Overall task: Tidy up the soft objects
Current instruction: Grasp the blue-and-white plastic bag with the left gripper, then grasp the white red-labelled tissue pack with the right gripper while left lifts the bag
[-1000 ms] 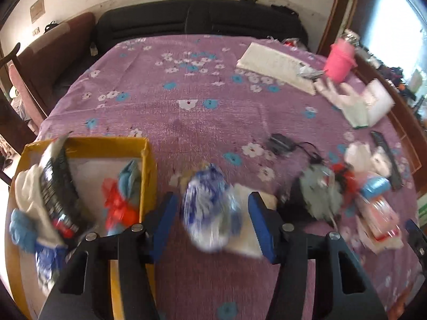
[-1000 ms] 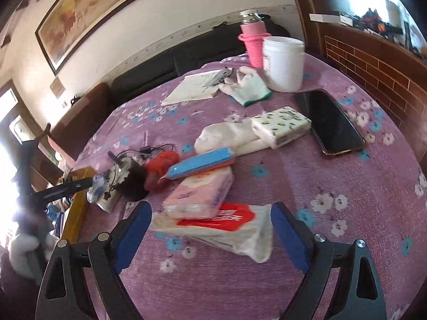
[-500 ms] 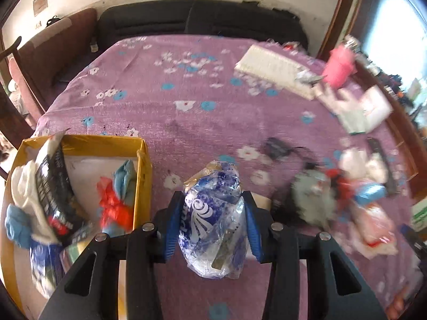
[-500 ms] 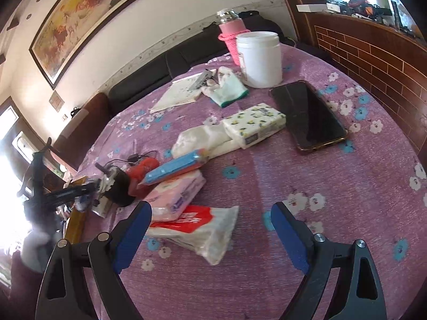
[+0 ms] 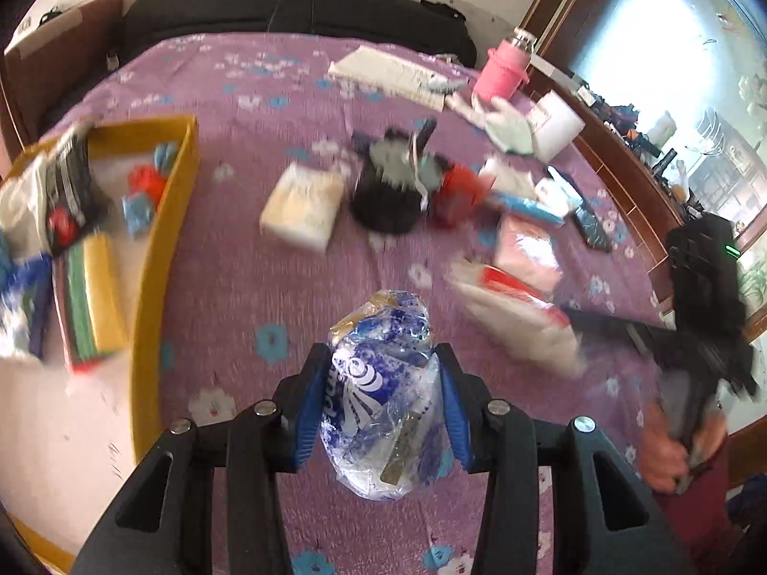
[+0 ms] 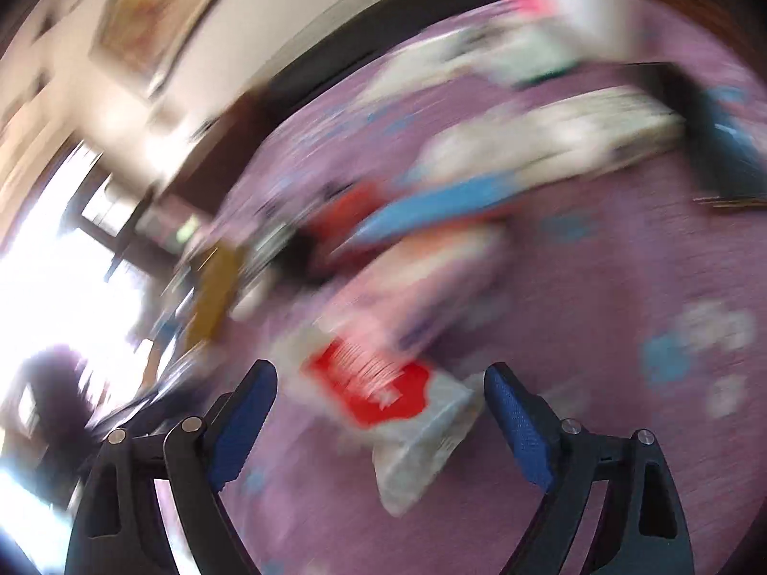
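Left gripper (image 5: 381, 400) clamps one crinkly blue-white plastic packet (image 5: 383, 397); right gripper (image 6: 381, 414) gapes over one red-labelled white tissue pack (image 6: 383, 397). Label writing unreadable.

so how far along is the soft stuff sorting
Done: several items already lie in the yellow cardboard box. In hand: the left gripper is shut on a crinkly blue-and-white plastic packet. Left: the red-and-white tissue pack between the open right gripper pads, plus other packs on the purple cloth.
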Motion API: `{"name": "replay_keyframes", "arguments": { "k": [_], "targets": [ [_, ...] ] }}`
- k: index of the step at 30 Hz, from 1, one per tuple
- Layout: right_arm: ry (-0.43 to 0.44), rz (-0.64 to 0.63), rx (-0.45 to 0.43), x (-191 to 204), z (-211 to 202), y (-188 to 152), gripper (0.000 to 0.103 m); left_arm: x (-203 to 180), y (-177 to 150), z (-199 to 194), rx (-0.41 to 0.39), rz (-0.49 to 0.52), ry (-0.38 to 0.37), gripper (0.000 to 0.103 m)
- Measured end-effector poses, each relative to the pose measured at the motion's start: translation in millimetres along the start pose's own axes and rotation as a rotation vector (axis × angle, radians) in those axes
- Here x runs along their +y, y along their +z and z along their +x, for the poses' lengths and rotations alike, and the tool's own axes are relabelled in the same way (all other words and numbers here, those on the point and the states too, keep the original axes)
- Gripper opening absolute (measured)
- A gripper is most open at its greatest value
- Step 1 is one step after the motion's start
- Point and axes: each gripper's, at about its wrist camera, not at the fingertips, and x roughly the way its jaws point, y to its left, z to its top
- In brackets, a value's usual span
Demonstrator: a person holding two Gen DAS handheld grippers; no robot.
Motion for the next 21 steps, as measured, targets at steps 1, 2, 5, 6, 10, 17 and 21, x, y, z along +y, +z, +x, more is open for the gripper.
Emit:
{"name": "replay_keyframes", "arguments": {
  "k": [1, 2, 5, 6, 10, 17, 21],
  "targets": [
    [0.013, -0.046, 0.023, 10.5, 0.3, -6.0, 0.092, 1.1, -1.2, 2.9, 0.004, -0.002, 0.002, 0.043],
    [-0.026, -0.087, 0.018, 19.4, -2.7, -10.8, 0.091, 1.4, -3.5, 5.7, 0.006, -0.003, 0.006, 0.043],
    [-0.219, -0.102, -0.039, 24.7, -13.6, -12.6, 0.091, 0.9, -9.3, 10.4, 0.002, 0.004, 0.029, 0.043],
    [-0.268, -0.089, -0.052, 23.8, -14.6, -11.7, 0.091, 2.6, -11.5, 10.7, 0.002, 0.008, 0.034, 0.043],
    [-0.263, -0.06, -0.046, 29.7, -4.3, -7.2, 0.091, 2.1, -18.6, 17.9, 0.006, 0.024, 0.067, 0.047],
    [-0.281, -0.041, -0.023, 53.3, 33.5, 11.1, 0.091, 6.5, -27.4, 7.5, -0.038, 0.022, 0.039, 0.044],
    [-0.313, -0.077, -0.008, 69.6, 48.6, 12.6, 0.091, 14.3, -33.1, -12.8, -0.066, -0.007, 0.01, 0.044]
  ]
}}
